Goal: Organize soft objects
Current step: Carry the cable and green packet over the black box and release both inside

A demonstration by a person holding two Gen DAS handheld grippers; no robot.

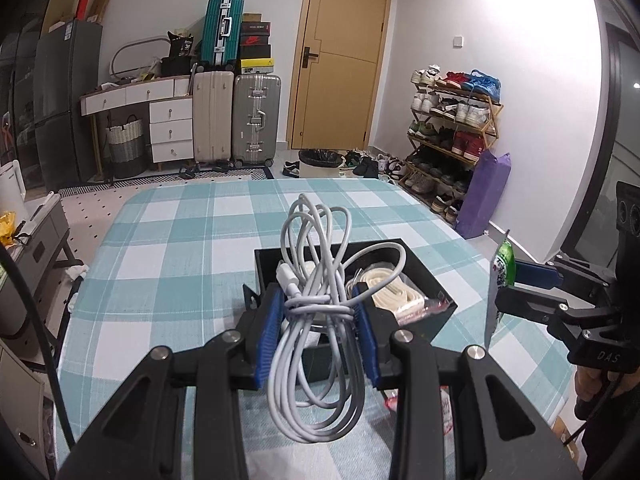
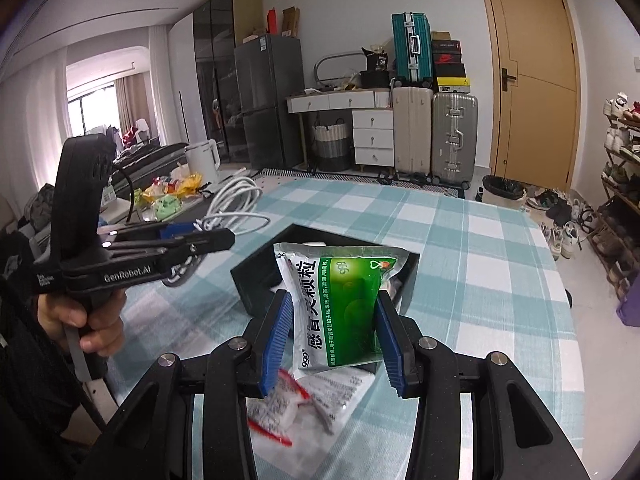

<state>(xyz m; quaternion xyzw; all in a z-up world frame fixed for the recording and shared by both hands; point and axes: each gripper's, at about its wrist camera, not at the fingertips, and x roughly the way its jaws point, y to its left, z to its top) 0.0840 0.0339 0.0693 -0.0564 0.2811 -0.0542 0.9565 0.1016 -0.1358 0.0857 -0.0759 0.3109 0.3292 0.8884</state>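
My left gripper [image 1: 318, 312] is shut on a coiled white cable [image 1: 316, 308] and holds it above the near-left side of a black box [image 1: 430, 276] on the checked table. The box holds a cream band in clear wrap [image 1: 394, 294]. My right gripper [image 2: 334, 326] is shut on a green and white medicine pouch [image 2: 340, 304], held upright over the near edge of the black box [image 2: 256, 276]. The left gripper with the cable [image 2: 236, 200] shows at the left of the right wrist view. The right gripper with the pouch [image 1: 500, 276] shows at the right of the left wrist view.
A clear packet with red print [image 2: 280, 412] and a white printed packet [image 2: 340, 392] lie on the table [image 1: 180, 248] in front of the box. Beyond the table stand suitcases [image 1: 256, 120], a shoe rack [image 1: 452, 136], a bin [image 1: 318, 162] and a door [image 1: 340, 56].
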